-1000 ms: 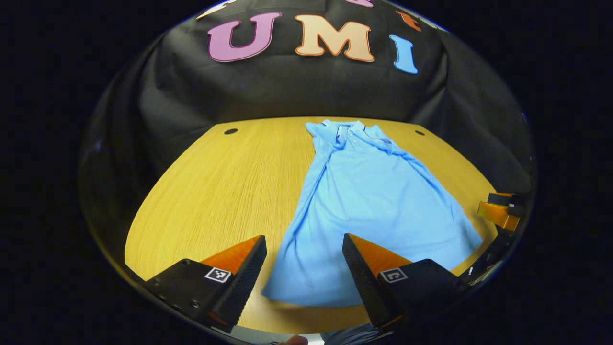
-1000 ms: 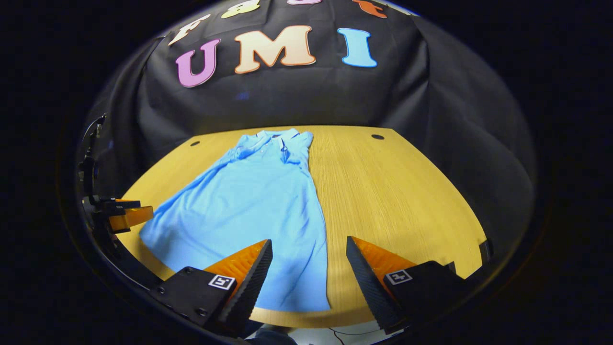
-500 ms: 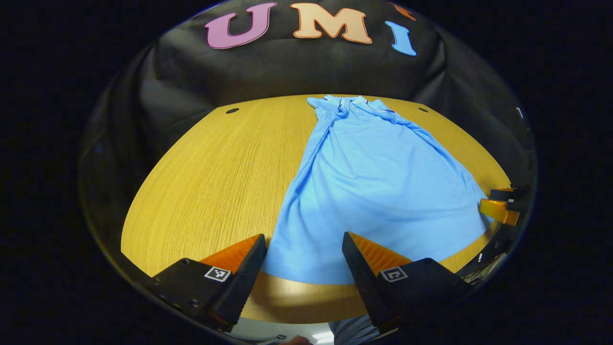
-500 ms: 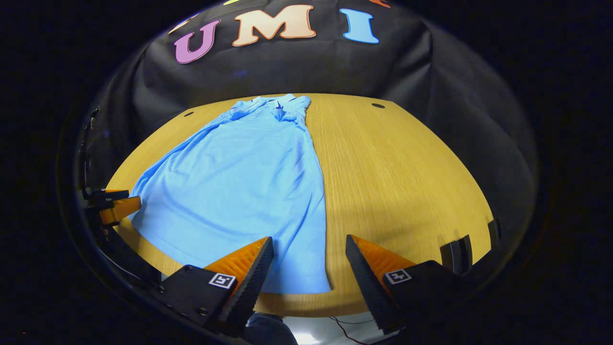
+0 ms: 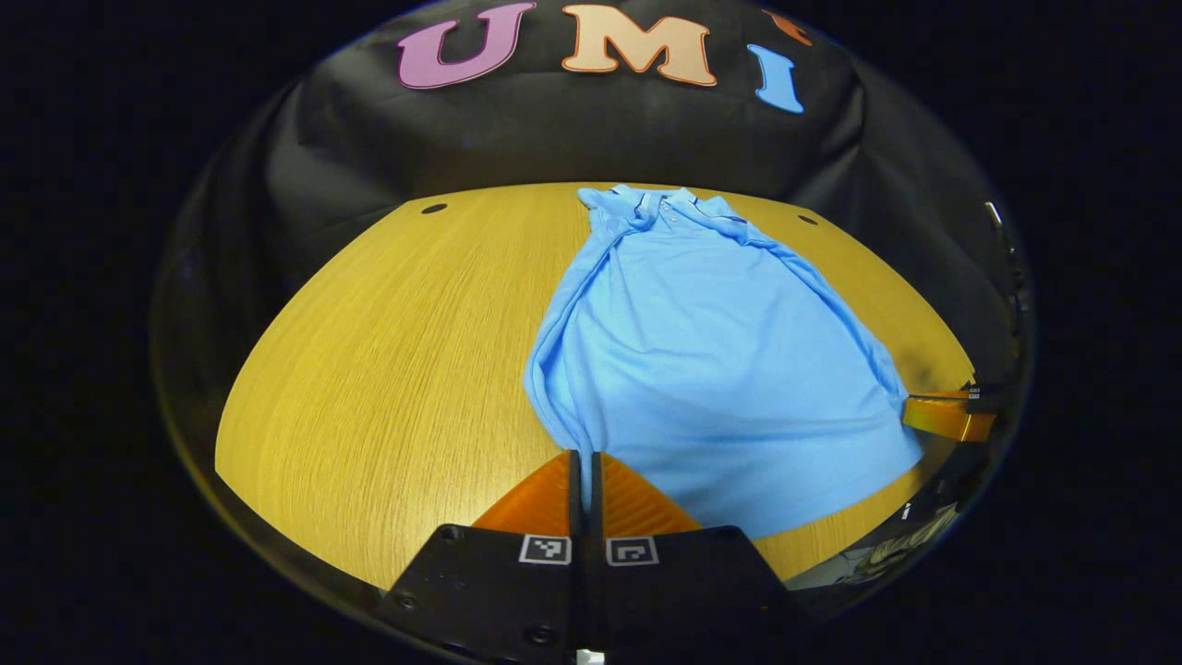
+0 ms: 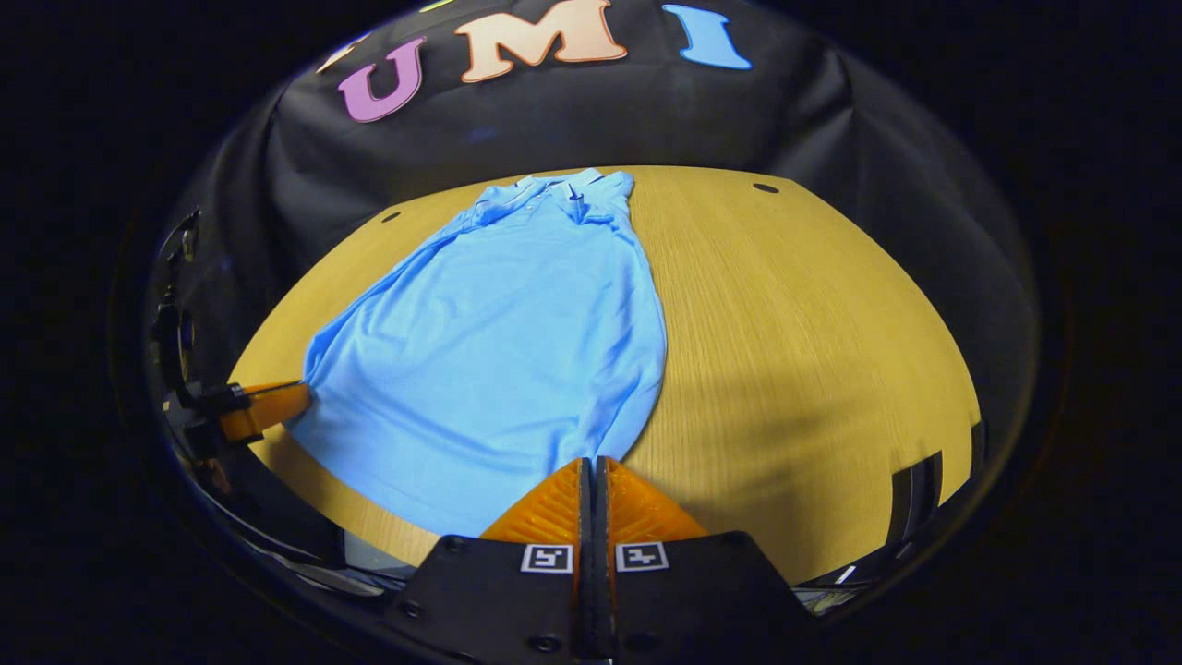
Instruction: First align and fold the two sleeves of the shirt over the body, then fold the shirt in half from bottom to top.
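Observation:
A light blue polo shirt lies flat on the wooden table, collar at the far end, both sleeves folded in over the body. My left gripper is shut on the hem's near-left corner, where the cloth bunches up to the tips. In the right gripper view the shirt runs away to the left, and my right gripper is shut on the hem's right corner. Each gripper also shows from the other's camera: the right gripper at the far hem corner, the left gripper likewise.
The table has bare wood to either side of the shirt, with small dark holes near its far corners. The black cloth wall closes the back. The table's front edge runs just under both grippers.
Both grippers were open over the hem and have shut on its two bottom corners. The lower side edges of the shirt have drawn inward and bunched toward the tips.

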The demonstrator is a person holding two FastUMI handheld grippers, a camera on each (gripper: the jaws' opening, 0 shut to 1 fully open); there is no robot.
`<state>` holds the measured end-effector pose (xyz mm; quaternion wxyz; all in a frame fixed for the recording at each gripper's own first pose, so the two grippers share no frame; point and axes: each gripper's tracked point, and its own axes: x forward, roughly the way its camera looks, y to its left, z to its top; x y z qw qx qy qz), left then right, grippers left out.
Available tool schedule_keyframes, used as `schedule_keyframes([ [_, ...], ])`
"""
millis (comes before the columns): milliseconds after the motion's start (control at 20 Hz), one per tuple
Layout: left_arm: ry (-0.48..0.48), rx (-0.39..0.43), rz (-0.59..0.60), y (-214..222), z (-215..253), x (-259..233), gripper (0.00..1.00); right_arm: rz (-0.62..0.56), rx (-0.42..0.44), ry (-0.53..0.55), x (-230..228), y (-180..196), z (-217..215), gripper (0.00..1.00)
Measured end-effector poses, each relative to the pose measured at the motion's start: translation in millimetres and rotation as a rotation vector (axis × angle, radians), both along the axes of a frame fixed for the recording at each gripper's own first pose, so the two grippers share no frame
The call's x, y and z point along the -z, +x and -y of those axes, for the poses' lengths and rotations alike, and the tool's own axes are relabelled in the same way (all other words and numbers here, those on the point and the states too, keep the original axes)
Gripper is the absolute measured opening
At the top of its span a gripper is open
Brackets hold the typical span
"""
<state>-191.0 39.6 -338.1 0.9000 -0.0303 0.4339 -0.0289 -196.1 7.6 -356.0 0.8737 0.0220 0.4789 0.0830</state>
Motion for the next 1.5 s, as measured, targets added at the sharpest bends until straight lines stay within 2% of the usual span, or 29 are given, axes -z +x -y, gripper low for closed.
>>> schedule_keyframes([
  [100,-0.026,-0.012,0.014,14,0,-15,0.00,0.035,0.012,0.031,-17,17,-5,0.00],
  [150,-0.042,-0.006,0.031,24,2,-25,0.00,0.052,0.010,0.044,-27,28,-9,0.03],
  [450,-0.074,0.023,0.113,85,7,-72,0.00,0.143,0.032,0.092,-65,96,-20,0.03],
  [850,-0.095,0.030,0.187,178,2,-101,0.00,0.245,0.080,0.132,-90,196,-35,0.02],
  [1200,-0.085,0.057,0.259,271,-5,-115,0.00,0.318,0.117,0.159,-96,294,-48,0.02],
  [1500,-0.072,0.054,0.312,354,-13,-112,0.00,0.338,0.189,0.198,-80,373,-56,0.02],
])
